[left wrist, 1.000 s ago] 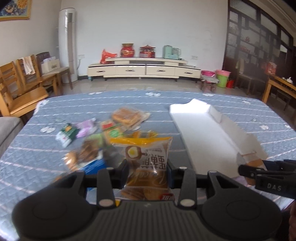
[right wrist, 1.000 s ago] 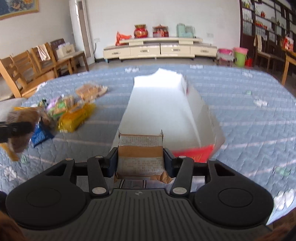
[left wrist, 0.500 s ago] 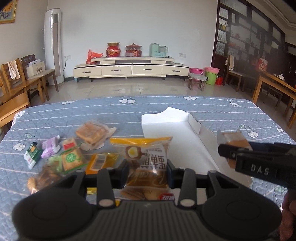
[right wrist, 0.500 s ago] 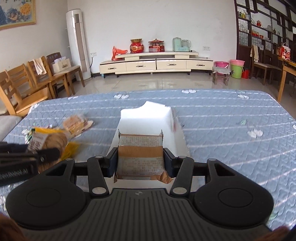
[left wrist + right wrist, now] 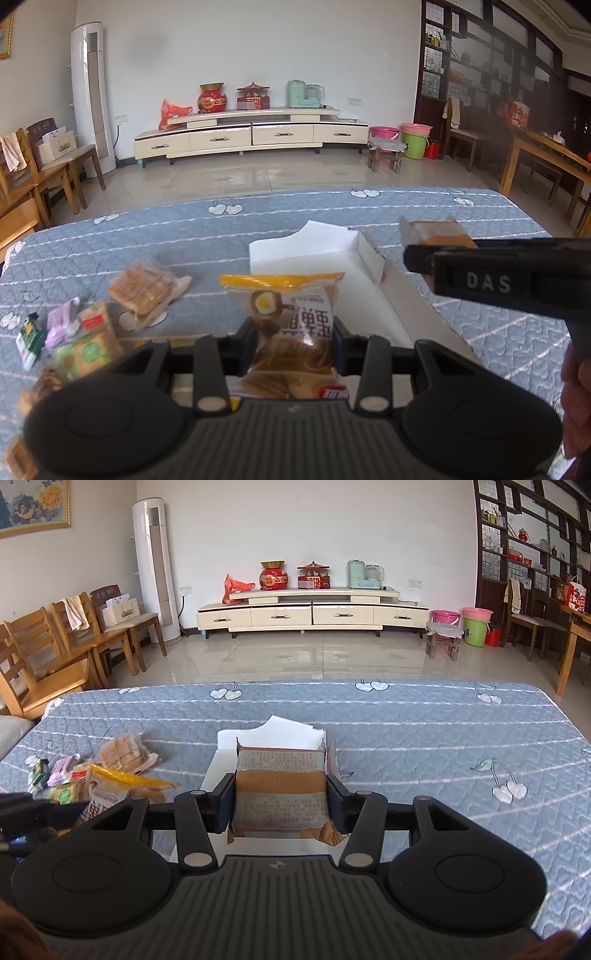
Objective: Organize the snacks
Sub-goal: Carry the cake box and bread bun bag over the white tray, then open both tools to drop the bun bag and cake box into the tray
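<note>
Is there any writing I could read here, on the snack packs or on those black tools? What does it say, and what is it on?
"DAS": raised letters on the right gripper, seen from the left wrist camera.
Large Chinese characters, upside down, not legible to me: yellow-topped snack bag in the left gripper.
Fine print, too small to read: brown snack pack in the right gripper.
Loose snacks: blurred.

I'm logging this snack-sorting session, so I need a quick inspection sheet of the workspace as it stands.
Surface: blue-grey quilted cloth with heart motifs.
Job's things: white box, nothing seen inside; loose snack pile left of it.
Clutter: nothing seen beyond the snacks.
Grippers: left gripper shut on yellow-topped bread pack; right gripper shut on brown snack pack, both held above the cloth.
Cables: nothing seen.
Surroundings: cream TV cabinet, wooden chairs, coloured buckets.
</note>
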Action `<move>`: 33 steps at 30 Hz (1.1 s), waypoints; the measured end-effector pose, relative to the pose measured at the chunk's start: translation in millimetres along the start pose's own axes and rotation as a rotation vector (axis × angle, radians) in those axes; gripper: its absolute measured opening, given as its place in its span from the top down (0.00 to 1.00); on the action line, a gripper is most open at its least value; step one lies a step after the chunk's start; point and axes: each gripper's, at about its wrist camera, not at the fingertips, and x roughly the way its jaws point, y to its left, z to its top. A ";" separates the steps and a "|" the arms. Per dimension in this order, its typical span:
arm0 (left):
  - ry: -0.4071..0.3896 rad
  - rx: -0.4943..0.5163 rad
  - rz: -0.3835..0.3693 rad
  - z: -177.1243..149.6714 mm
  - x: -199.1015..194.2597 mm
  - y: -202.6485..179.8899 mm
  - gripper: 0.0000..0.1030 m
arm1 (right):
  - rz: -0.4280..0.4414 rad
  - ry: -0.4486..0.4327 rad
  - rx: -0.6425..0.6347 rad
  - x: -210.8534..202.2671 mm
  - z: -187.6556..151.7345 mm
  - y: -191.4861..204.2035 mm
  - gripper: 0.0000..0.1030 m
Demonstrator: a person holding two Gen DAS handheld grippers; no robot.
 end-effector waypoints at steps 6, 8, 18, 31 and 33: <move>0.016 -0.007 -0.010 6.4 20.7 -8.9 0.62 | 0.008 0.032 -0.016 25.2 13.0 -8.2 0.39; 0.024 -0.013 -0.016 7.3 27.7 -10.2 0.62 | 0.017 0.052 -0.013 33.0 15.3 -9.5 0.39; 0.065 -0.017 -0.026 10.8 66.5 -15.6 0.62 | 0.057 0.143 -0.039 84.5 26.7 -5.8 0.38; 0.079 -0.031 -0.053 25.9 109.7 -23.7 0.61 | 0.026 0.186 -0.022 135.5 41.1 -8.0 0.36; 0.078 -0.042 -0.074 28.7 112.4 -24.8 0.52 | 0.012 0.171 -0.017 134.8 43.0 -10.2 0.26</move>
